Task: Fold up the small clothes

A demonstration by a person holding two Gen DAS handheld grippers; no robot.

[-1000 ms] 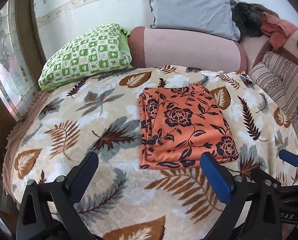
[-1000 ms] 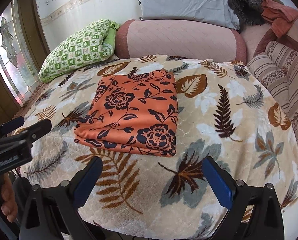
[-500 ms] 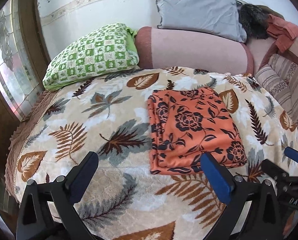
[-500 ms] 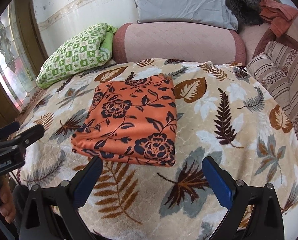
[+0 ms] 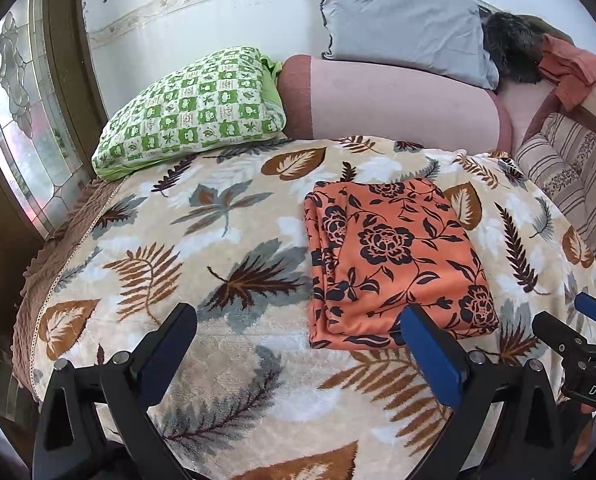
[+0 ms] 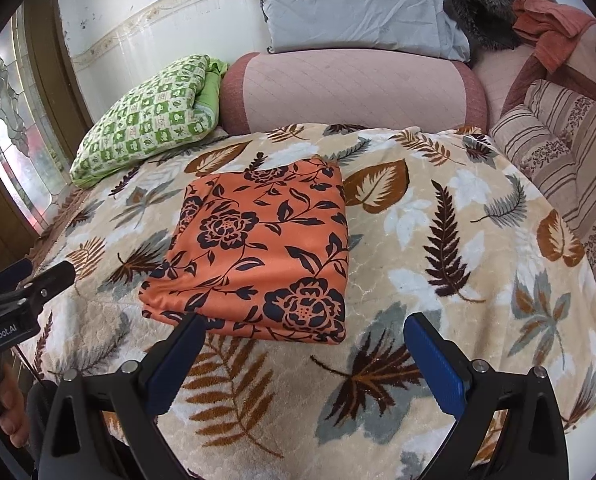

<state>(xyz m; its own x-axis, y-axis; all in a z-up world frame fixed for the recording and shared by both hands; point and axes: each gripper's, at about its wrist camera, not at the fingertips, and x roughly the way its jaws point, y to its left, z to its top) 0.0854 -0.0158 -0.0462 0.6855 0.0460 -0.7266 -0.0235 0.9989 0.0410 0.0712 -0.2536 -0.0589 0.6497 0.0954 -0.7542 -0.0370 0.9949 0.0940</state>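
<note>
Both the left gripper (image 5: 298, 344) and right gripper (image 6: 304, 354) hung spread wide and empty over the near edge of the blanket (image 6: 438, 240). The folded cloth (image 6: 258, 252) lay flat on the blanket just beyond their tips. Behind it, a dark furry heap (image 6: 482, 12) past the grey pillow (image 6: 354, 8) was hard to make out.

Folded cloth (image 6: 258, 256) lies mid-bed on blanket (image 6: 438, 240). Pillow (image 6: 146, 120) at bed's far-left corner, bolster (image 6: 354, 92) along far edge, cushion (image 6: 354, 4) atop bolster.
</note>
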